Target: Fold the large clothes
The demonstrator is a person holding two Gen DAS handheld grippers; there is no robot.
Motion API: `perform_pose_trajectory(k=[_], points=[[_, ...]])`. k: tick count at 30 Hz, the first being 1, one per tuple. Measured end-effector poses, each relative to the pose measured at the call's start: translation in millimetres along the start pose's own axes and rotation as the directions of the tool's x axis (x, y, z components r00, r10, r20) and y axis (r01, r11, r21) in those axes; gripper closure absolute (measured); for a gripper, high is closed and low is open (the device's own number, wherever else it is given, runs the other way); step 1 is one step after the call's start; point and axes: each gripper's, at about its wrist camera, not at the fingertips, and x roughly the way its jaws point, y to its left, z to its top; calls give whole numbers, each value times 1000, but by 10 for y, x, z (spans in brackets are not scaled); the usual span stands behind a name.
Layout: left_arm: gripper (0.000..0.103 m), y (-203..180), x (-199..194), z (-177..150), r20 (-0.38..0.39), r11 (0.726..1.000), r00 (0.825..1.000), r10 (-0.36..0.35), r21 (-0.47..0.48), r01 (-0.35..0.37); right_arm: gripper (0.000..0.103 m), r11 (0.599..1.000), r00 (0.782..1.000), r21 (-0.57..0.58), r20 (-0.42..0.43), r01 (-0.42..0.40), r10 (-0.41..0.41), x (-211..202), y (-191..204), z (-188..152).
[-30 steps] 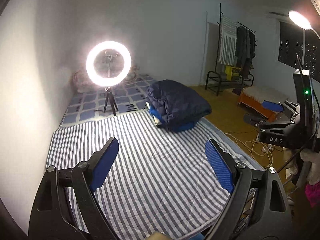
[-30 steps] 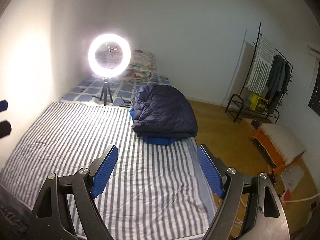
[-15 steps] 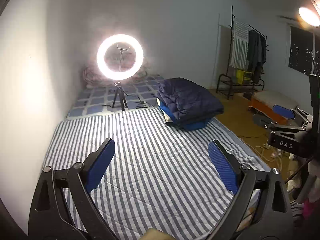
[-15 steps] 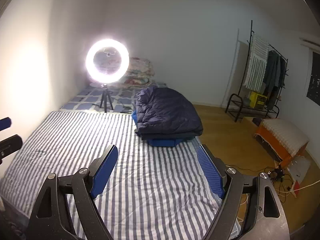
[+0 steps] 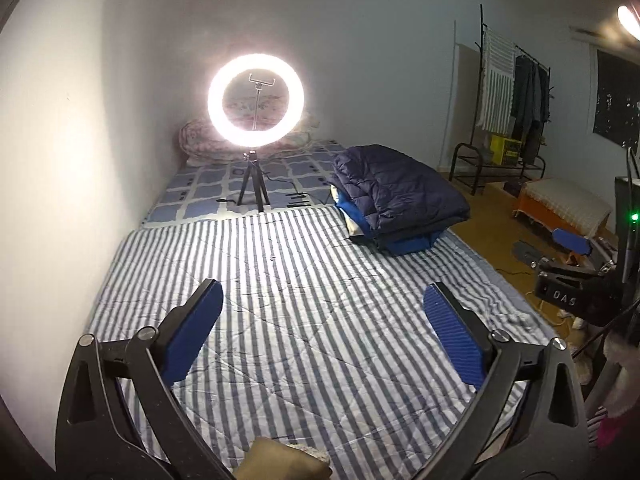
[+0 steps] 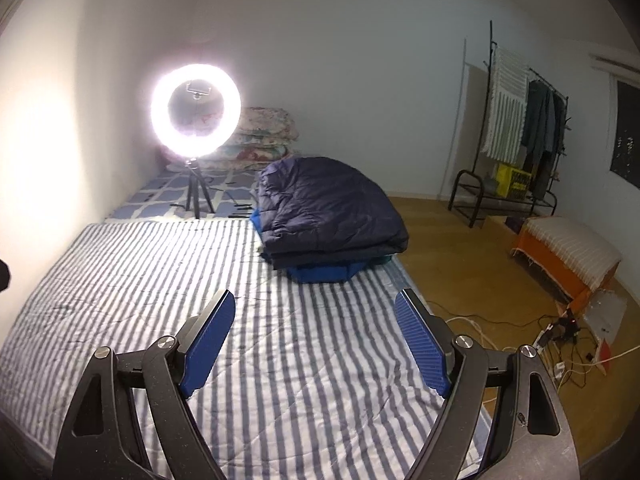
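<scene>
The left claw (image 5: 322,316) hangs above the striped blanket (image 5: 304,304) with its blue pads spread wide and nothing between them. The right claw (image 6: 314,326) is the same — pads wide apart, holding nothing, over the near part of the blanket (image 6: 168,264).

The folded clothes sit well ahead of both claws, at the far right edge of the bed: a dark navy puffer jacket (image 5: 400,196) folded flat on top of a bright blue garment (image 5: 412,243), whose edge pokes out beneath it. In the right wrist view the navy jacket (image 6: 328,210) forms a thick, rounded stack, with the blue garment (image 6: 326,273) showing at its near corner.

Behind the blanket, a lit ring light (image 5: 256,106) stands on a small tripod on a blue-and-white checked sheet (image 5: 200,188), with floral pillows (image 6: 266,136) piled against the wall. To the right, on the wooden floor (image 6: 472,272), stand a clothes rack (image 6: 516,136) hung with garments, and an orange stool (image 6: 568,256) with a pale cover. Cables (image 6: 560,344) trail across the floor near the bed — the right claw (image 5: 568,276) also shows at the right edge of the left wrist view.
</scene>
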Motion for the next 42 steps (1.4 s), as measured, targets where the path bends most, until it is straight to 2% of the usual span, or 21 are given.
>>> perform_pose_trajectory(k=[2, 15, 24, 42], points=[[0, -23, 6, -10, 3, 1000, 1000, 14, 17, -14, 21, 1000, 1000, 17, 2, 4, -4, 8, -38, -18], [0, -85, 2, -53, -5, 999, 1000, -3, 45, 3, 21, 997, 1000, 77, -12, 16, -15, 68, -188, -34], [0, -100, -24, -88, -14, 998, 1000, -10, 55, 11, 21, 998, 1000, 61, -14, 16, -15, 70, -177, -51], [0, -107, -132, -72, 24, 998, 1000, -9, 61, 7, 21, 999, 1000, 52, -15, 16, -15, 81, -140, -64]])
